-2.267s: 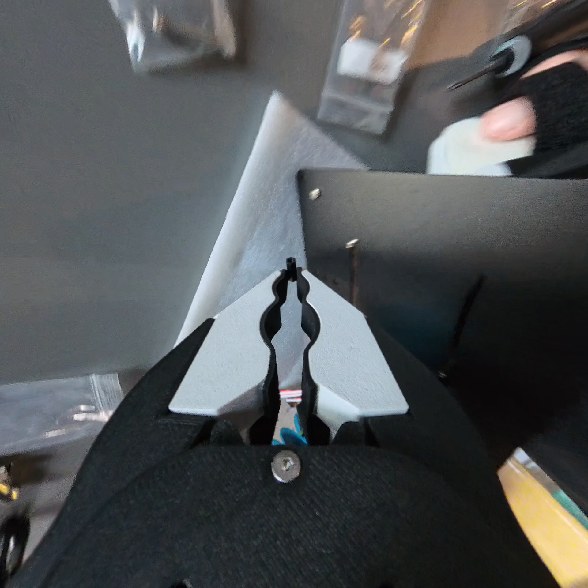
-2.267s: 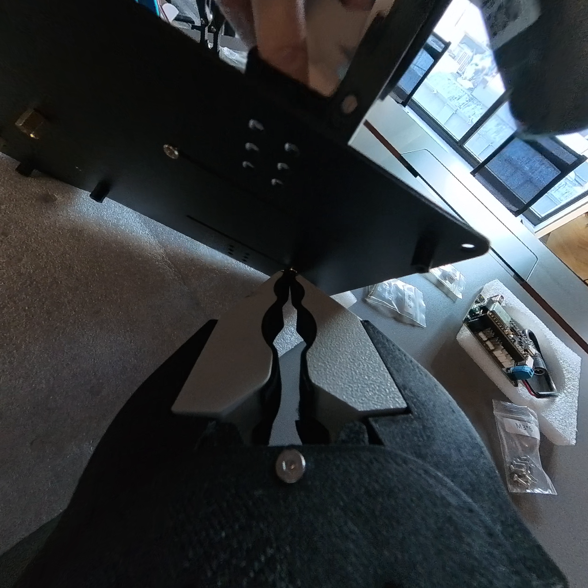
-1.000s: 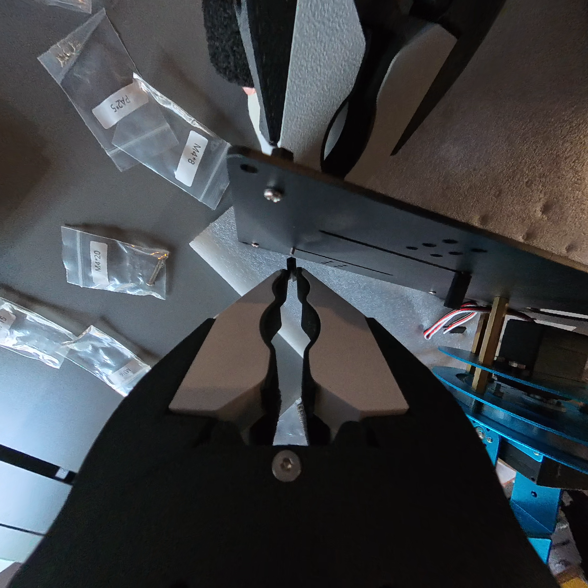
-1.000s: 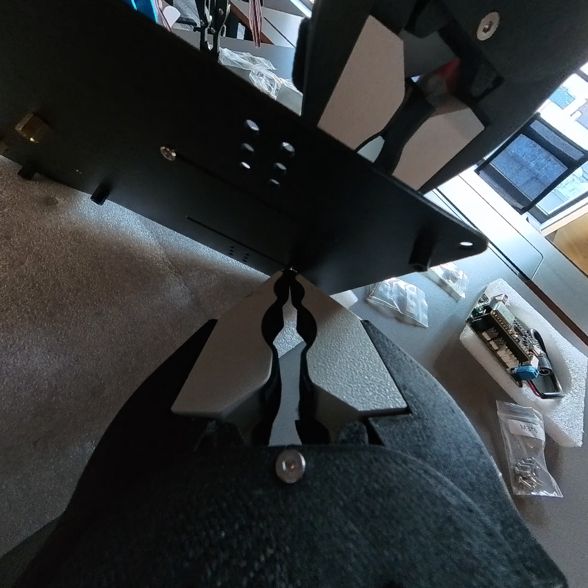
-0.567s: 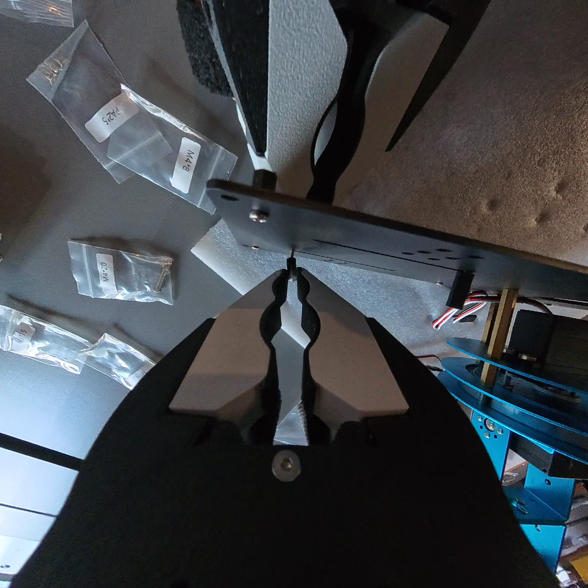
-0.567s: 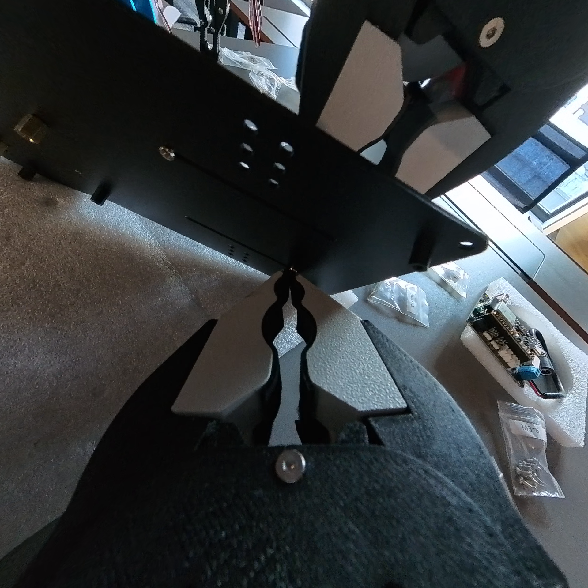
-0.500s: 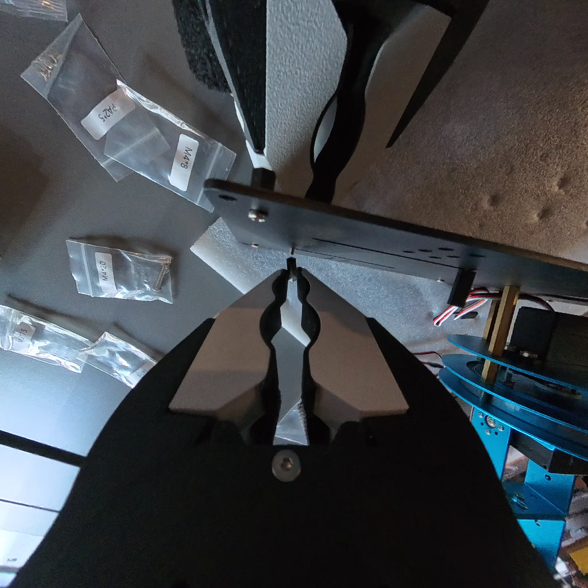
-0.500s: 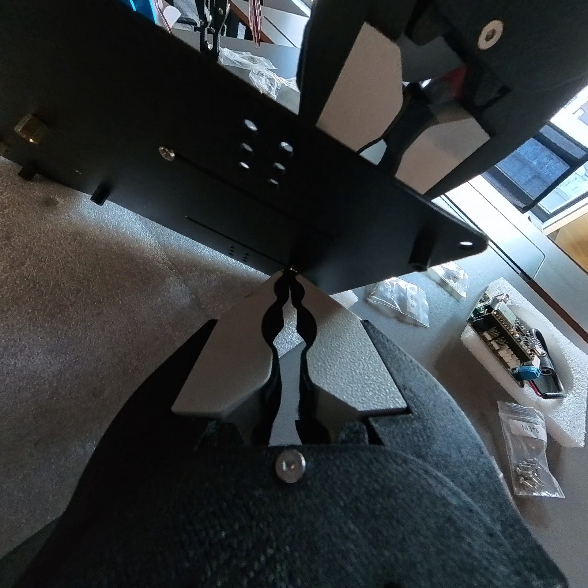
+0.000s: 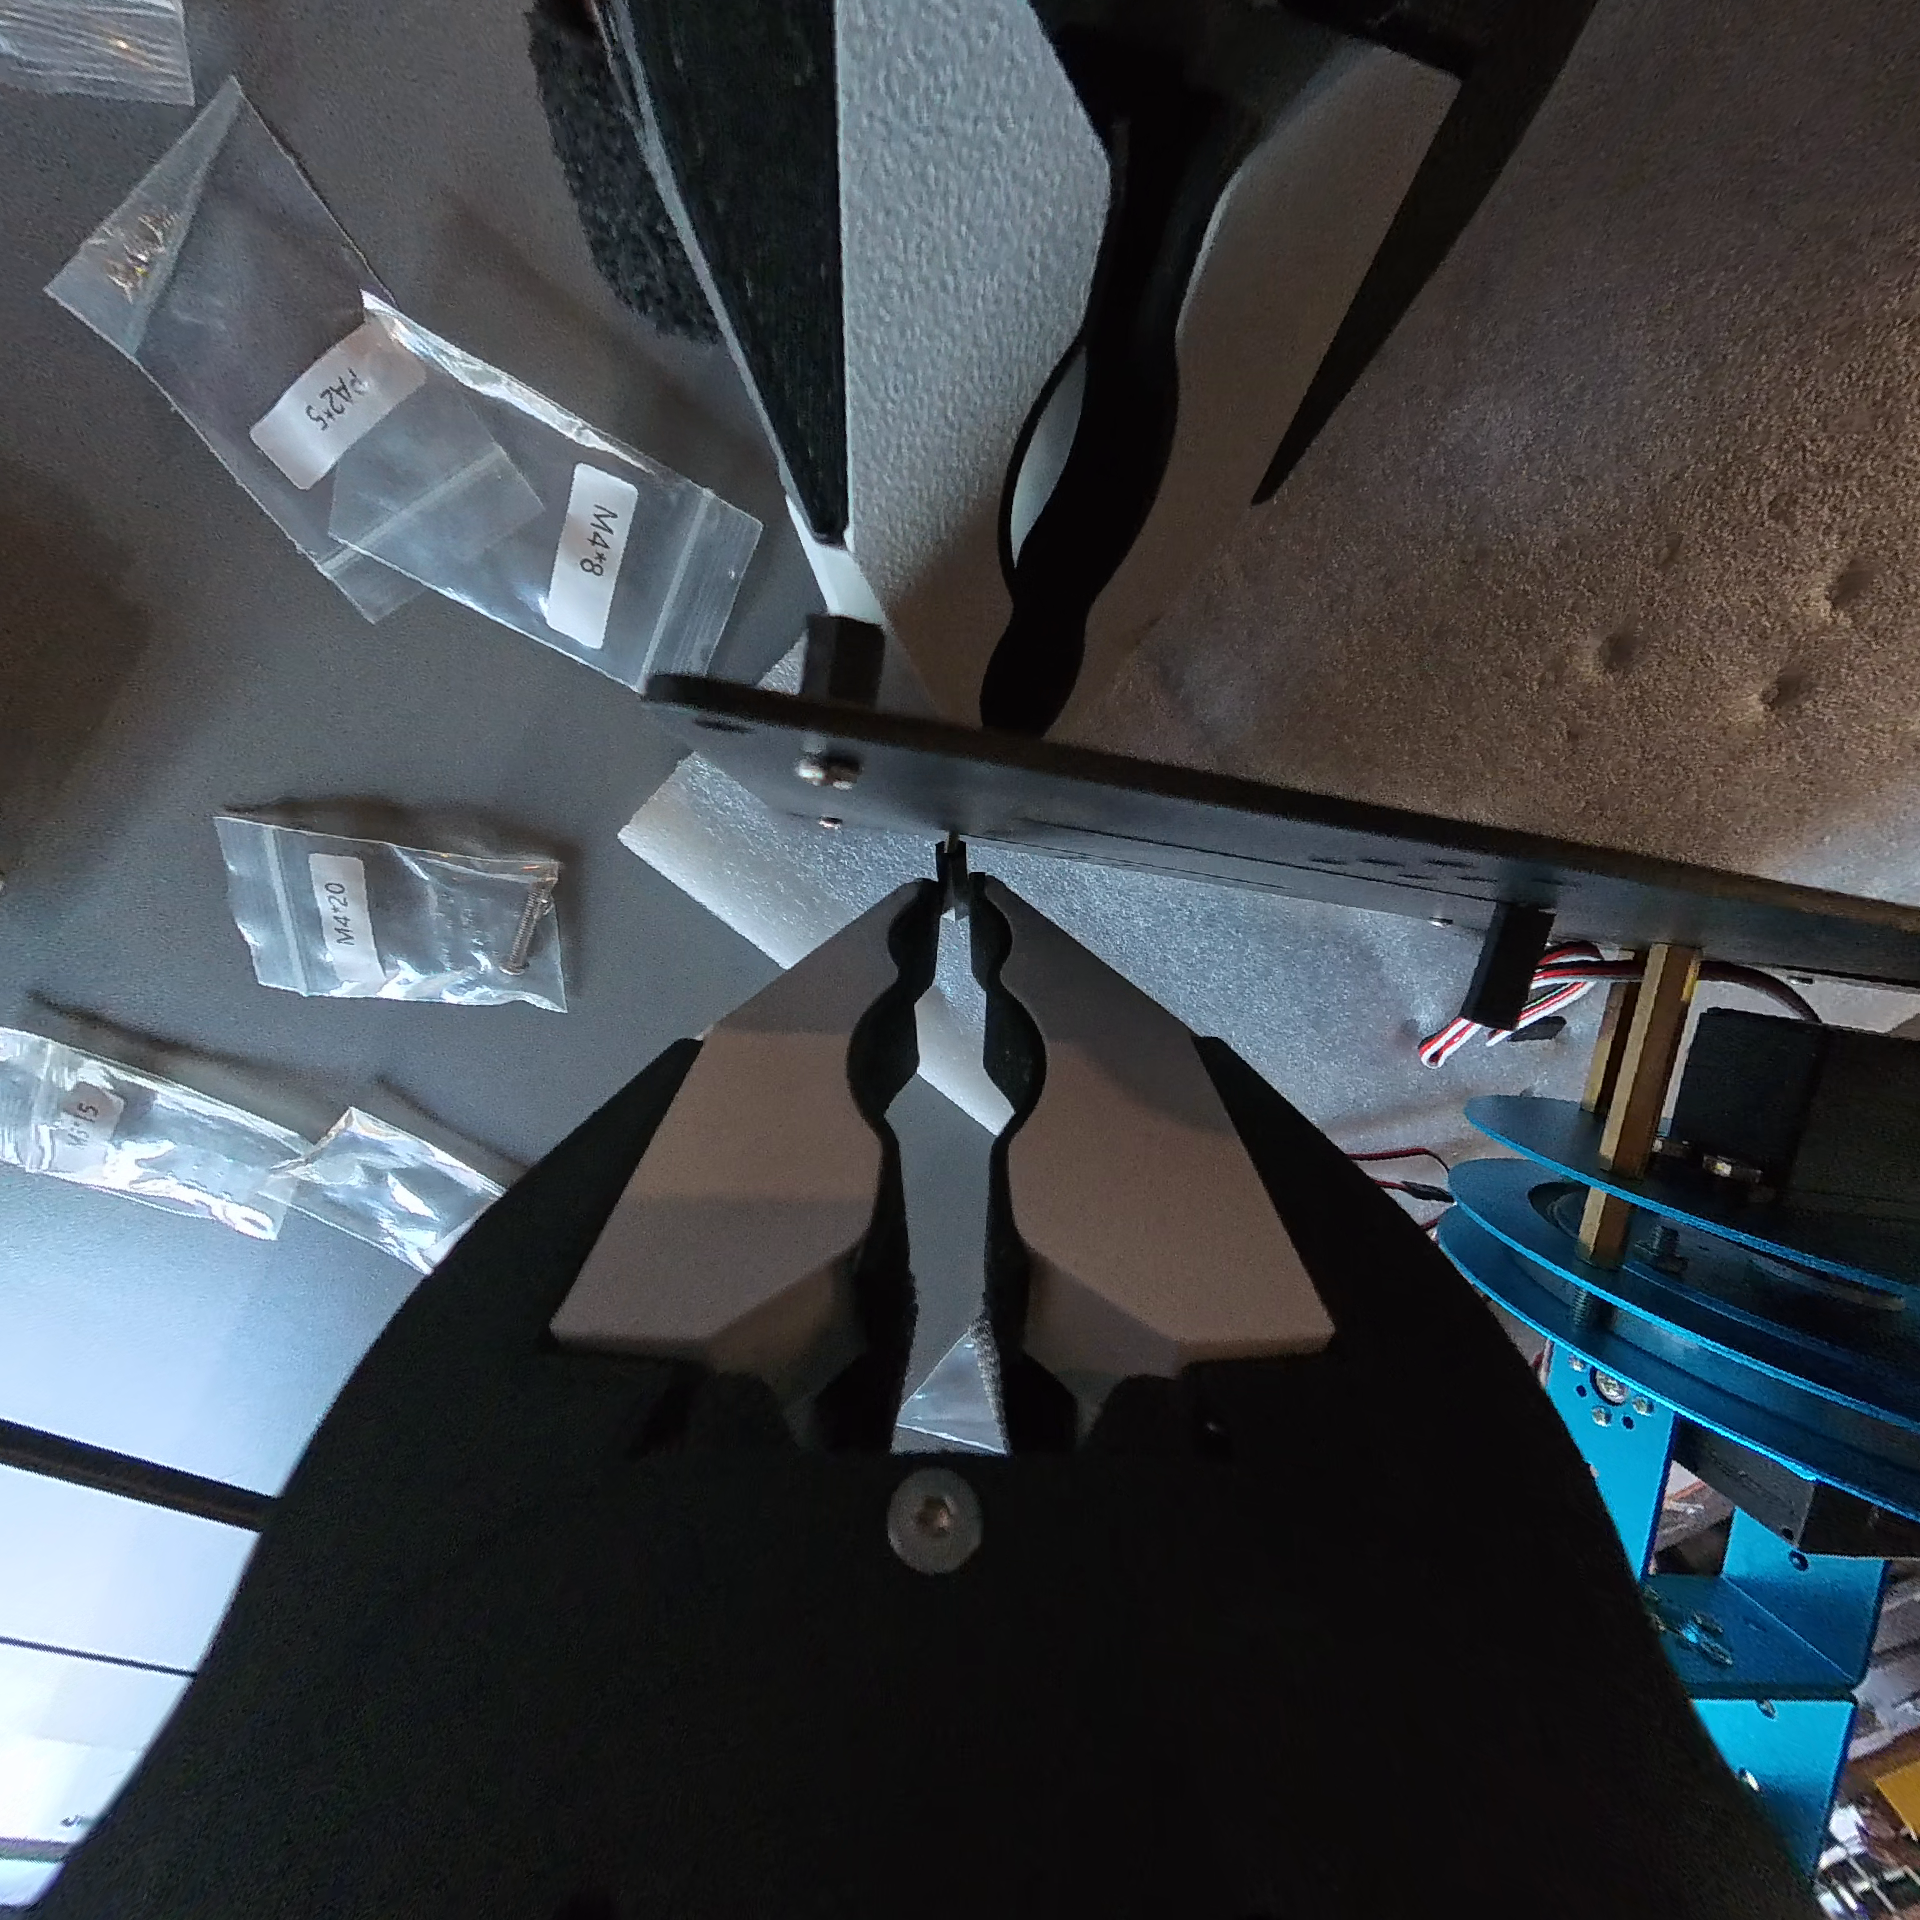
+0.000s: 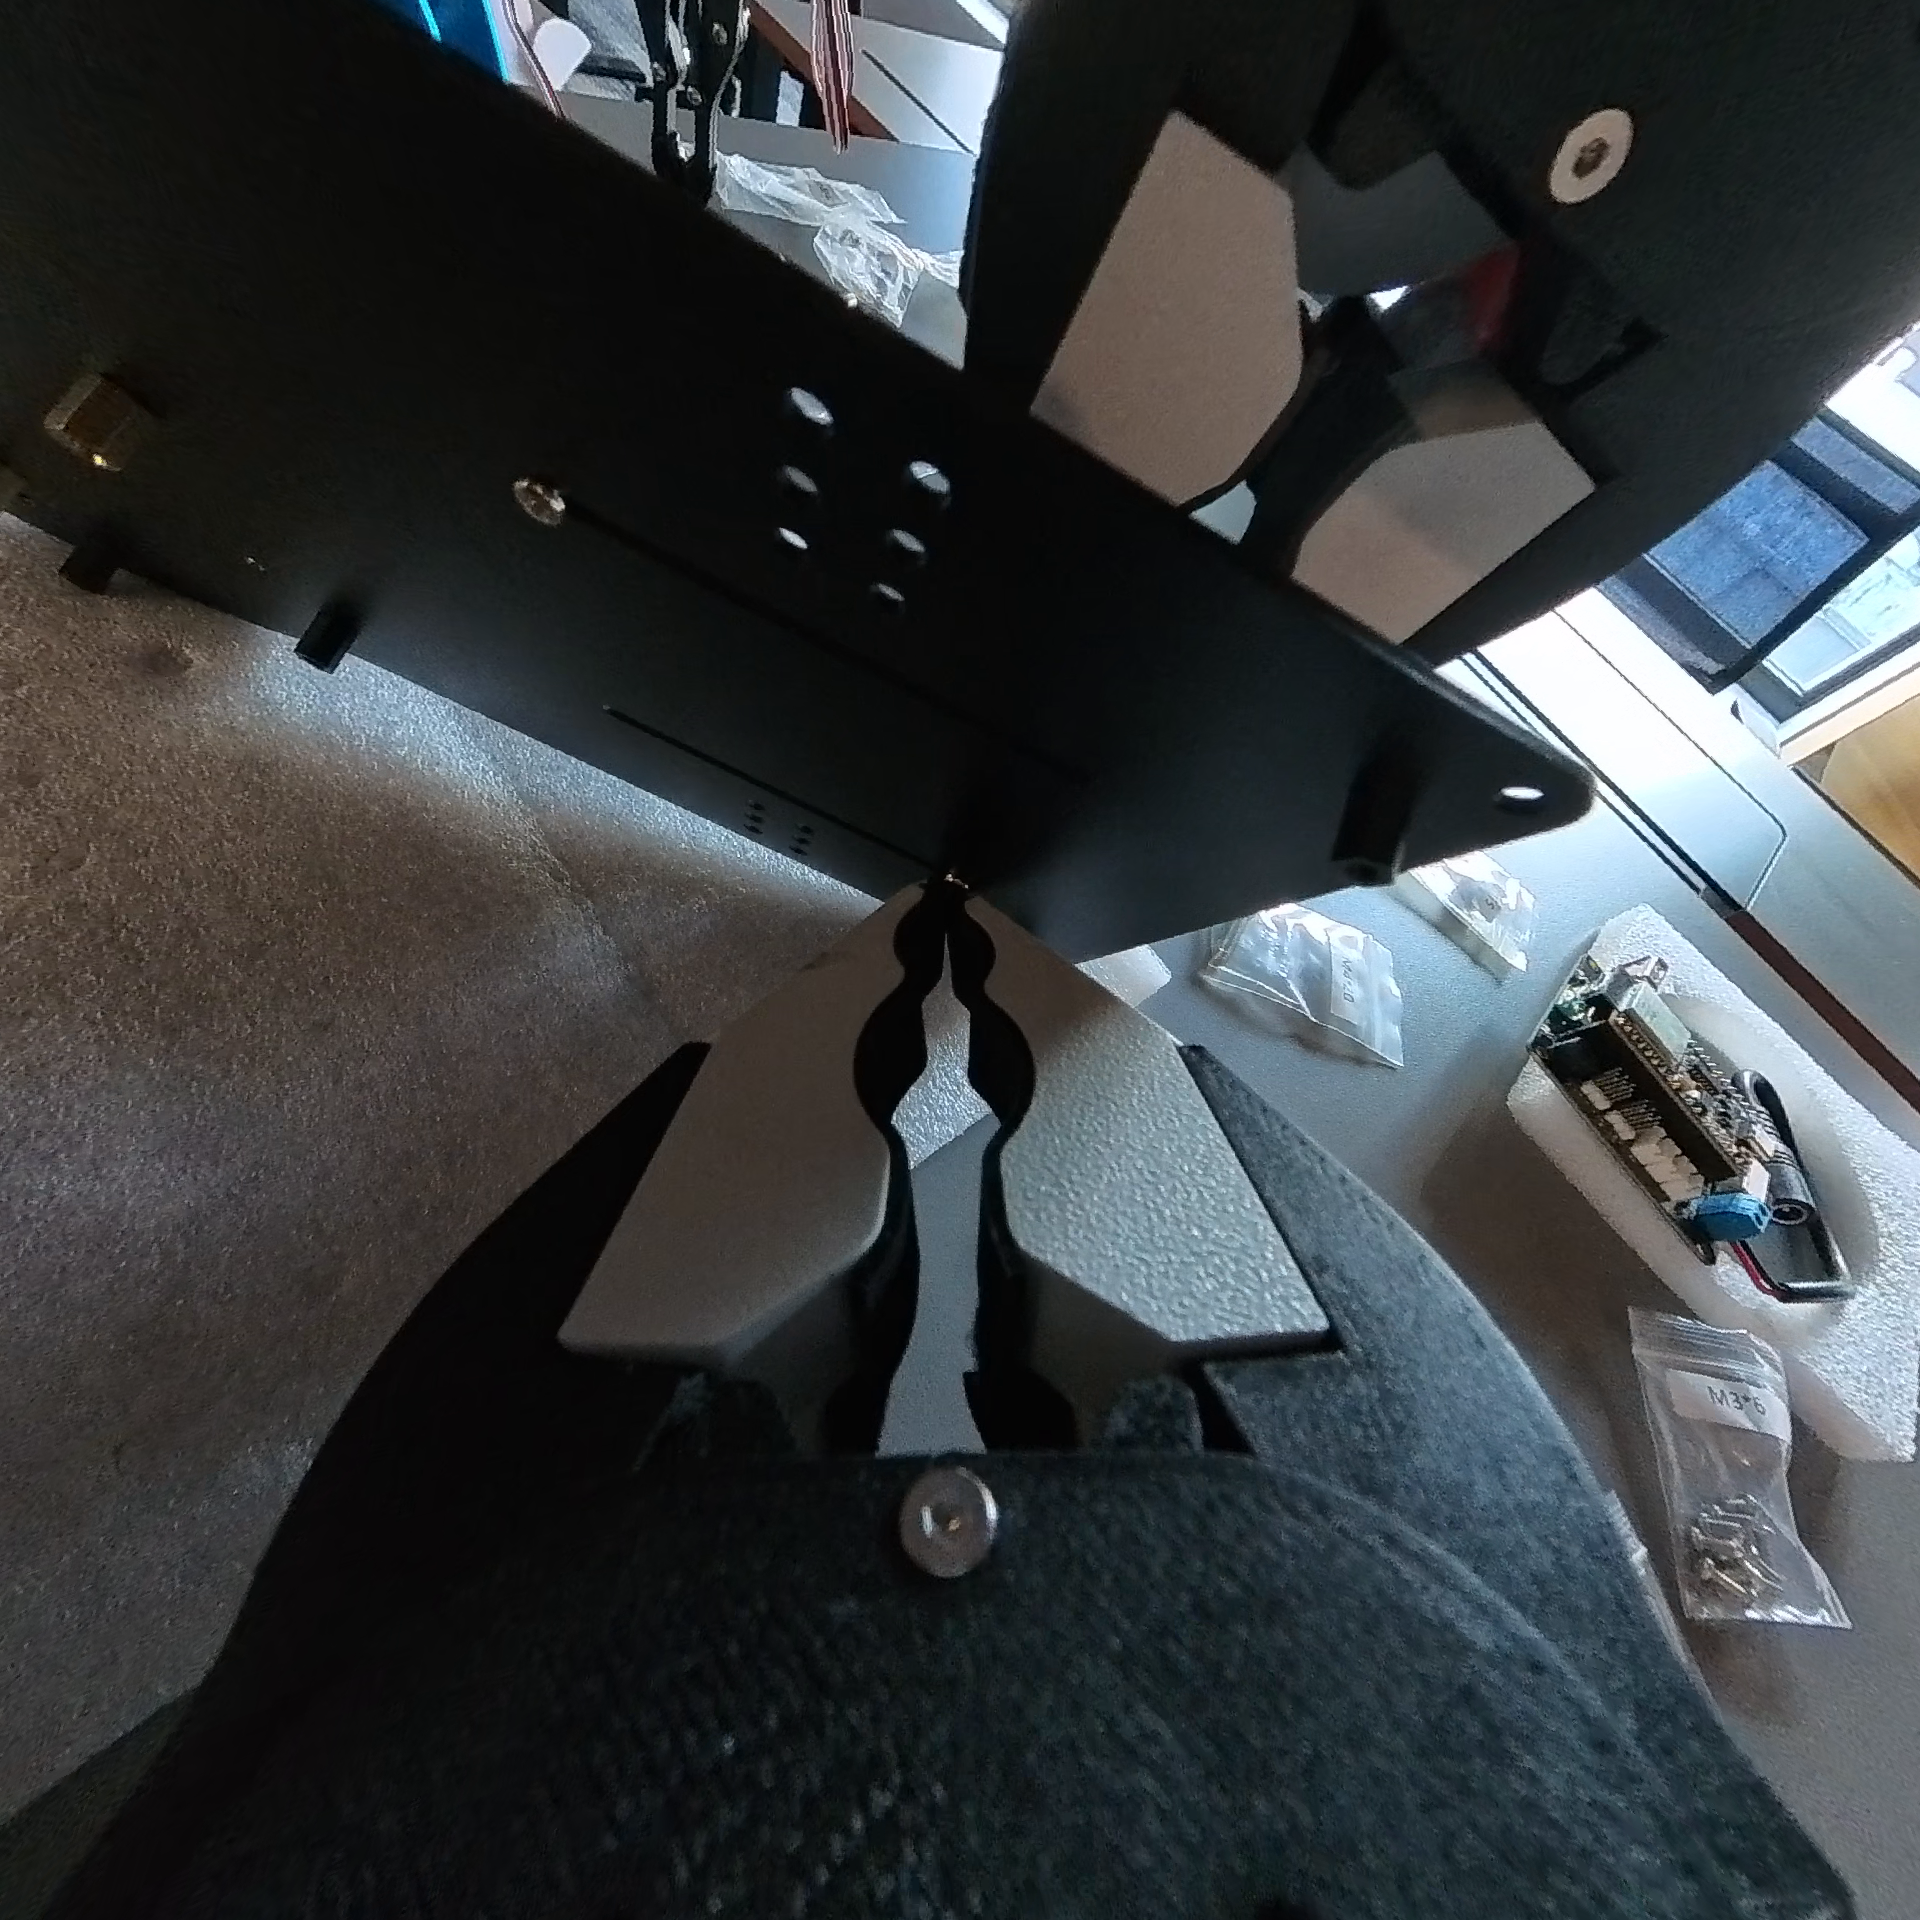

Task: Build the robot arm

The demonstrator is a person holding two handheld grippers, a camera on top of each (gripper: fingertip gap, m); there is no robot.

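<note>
A black metal plate (image 9: 1351,831) with holes and slots hangs tilted over a grey foam mat (image 9: 1558,520). It fills the top left of the right wrist view (image 10: 416,416). My left gripper (image 9: 951,883) is shut on a small black fastener, whose tip touches the plate's near face. My right gripper (image 10: 951,894) is shut on a small brass-tinted fastener and presses it against the plate's other face. Each gripper shows across the plate in the other's view: the right gripper (image 9: 1023,696) from the left, the left gripper (image 10: 1278,499) from the right.
Several clear bags of screws (image 9: 395,914) lie on the dark table to the left. A blue robot chassis (image 9: 1662,1299) with brass standoffs and servo wires stands under the plate's far end. A circuit board (image 10: 1652,1122) on white foam and a screw bag (image 10: 1745,1496) lie at the right. My two grippers' fingertips are within a few centimetres of each other.
A hand at the plate 2.3 s ago is gone. My left gripper has come to the plate opposite the right one. The plate now shows more edge-on. The right gripper barely moved.
</note>
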